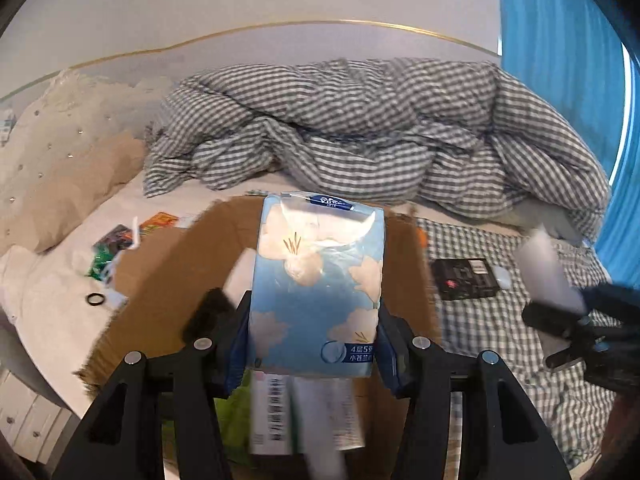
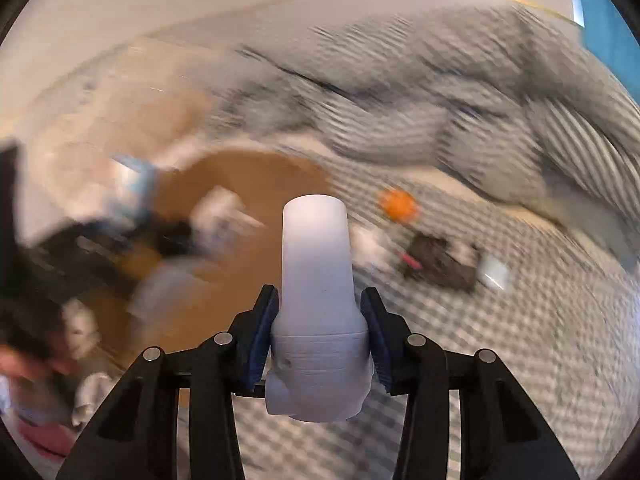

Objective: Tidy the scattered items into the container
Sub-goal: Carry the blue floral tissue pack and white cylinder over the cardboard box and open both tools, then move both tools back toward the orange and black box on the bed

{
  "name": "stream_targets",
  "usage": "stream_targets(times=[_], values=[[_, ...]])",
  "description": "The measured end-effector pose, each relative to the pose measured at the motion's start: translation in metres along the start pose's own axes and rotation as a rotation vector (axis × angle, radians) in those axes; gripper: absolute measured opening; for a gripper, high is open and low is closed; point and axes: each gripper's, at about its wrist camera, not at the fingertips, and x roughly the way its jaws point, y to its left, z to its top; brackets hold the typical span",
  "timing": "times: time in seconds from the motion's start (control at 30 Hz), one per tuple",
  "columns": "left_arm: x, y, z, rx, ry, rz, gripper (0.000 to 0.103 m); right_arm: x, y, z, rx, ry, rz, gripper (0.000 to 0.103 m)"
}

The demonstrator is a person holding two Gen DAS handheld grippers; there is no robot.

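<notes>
My left gripper [image 1: 314, 332] is shut on a light-blue tissue pack [image 1: 316, 284] printed with white flowers and holds it above the open brown cardboard box [image 1: 180, 264] on the bed. A white carton and something green lie inside the box below the pack. My right gripper [image 2: 320, 320] is shut on a white plastic bottle [image 2: 318, 292] and holds it upright beside the box [image 2: 248, 200]; the view is motion-blurred. The right gripper with the bottle also shows at the right edge of the left wrist view [image 1: 560, 312].
A crumpled grey checked duvet [image 1: 380, 128] lies behind the box. A black packet [image 1: 466, 278] and small white item lie on the checked sheet to the right, with an orange ball [image 2: 398, 204]. Colourful packets [image 1: 116, 244] and a black ring [image 1: 96, 300] lie left.
</notes>
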Motion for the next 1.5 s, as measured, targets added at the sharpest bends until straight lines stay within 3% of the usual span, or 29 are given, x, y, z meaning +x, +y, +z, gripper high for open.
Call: stream_targets(times=[0.17, 0.23, 0.27, 0.3, 0.37, 0.47, 0.63, 0.77, 0.9, 1.03, 1.13, 1.2, 1.3, 1.37, 1.5], values=[[0.011, 0.029, -0.008, -0.024, 0.049, 0.042, 0.056, 0.048, 0.061, 0.037, -0.037, -0.001, 0.12, 0.043], [0.012, 0.035, -0.013, -0.004, 0.057, 0.027, 0.073, 0.066, 0.071, 0.041, -0.042, -0.002, 0.099, 0.049], [0.011, 0.035, -0.015, 0.031, 0.056, 0.022, 0.094, 0.07, 0.071, 0.041, -0.038, -0.007, 0.063, 0.058], [0.008, 0.033, -0.016, 0.067, 0.037, 0.035, 0.103, 0.072, 0.069, 0.039, -0.028, -0.02, 0.02, 0.078], [-0.001, 0.027, -0.019, 0.126, -0.038, 0.077, 0.103, 0.065, 0.064, 0.036, 0.002, -0.072, -0.004, 0.084], [-0.002, 0.018, -0.018, 0.147, -0.029, 0.075, 0.103, 0.041, 0.043, 0.034, 0.049, -0.125, 0.031, 0.084], [-0.009, -0.008, -0.008, 0.113, -0.03, -0.044, 0.103, -0.006, -0.005, 0.026, 0.112, -0.203, -0.085, 0.086], [-0.017, -0.065, -0.004, 0.153, -0.037, -0.161, 0.103, -0.029, -0.064, 0.009, 0.209, -0.189, -0.176, 0.086], [-0.008, -0.127, -0.005, 0.196, -0.042, -0.26, 0.103, -0.046, -0.115, -0.021, 0.318, -0.193, -0.206, 0.086], [0.038, -0.168, -0.01, 0.201, 0.026, -0.208, 0.103, -0.049, -0.152, -0.043, 0.368, -0.169, -0.209, 0.086], [0.075, -0.184, -0.015, 0.215, 0.047, -0.078, 0.103, -0.046, -0.178, -0.055, 0.368, -0.138, -0.267, 0.086], [0.095, -0.199, -0.018, 0.281, 0.014, 0.039, 0.103, -0.039, -0.192, -0.058, 0.359, -0.117, -0.295, 0.086], [0.113, -0.215, -0.021, 0.358, -0.008, 0.114, 0.103, -0.022, -0.214, -0.061, 0.325, -0.08, -0.353, 0.086], [0.121, -0.224, -0.023, 0.387, -0.023, 0.109, 0.103, -0.005, -0.226, -0.062, 0.302, -0.05, -0.389, 0.086], [0.136, -0.241, -0.038, 0.388, 0.023, -0.06, 0.103, 0.019, -0.243, -0.068, 0.297, -0.017, -0.428, 0.083]])
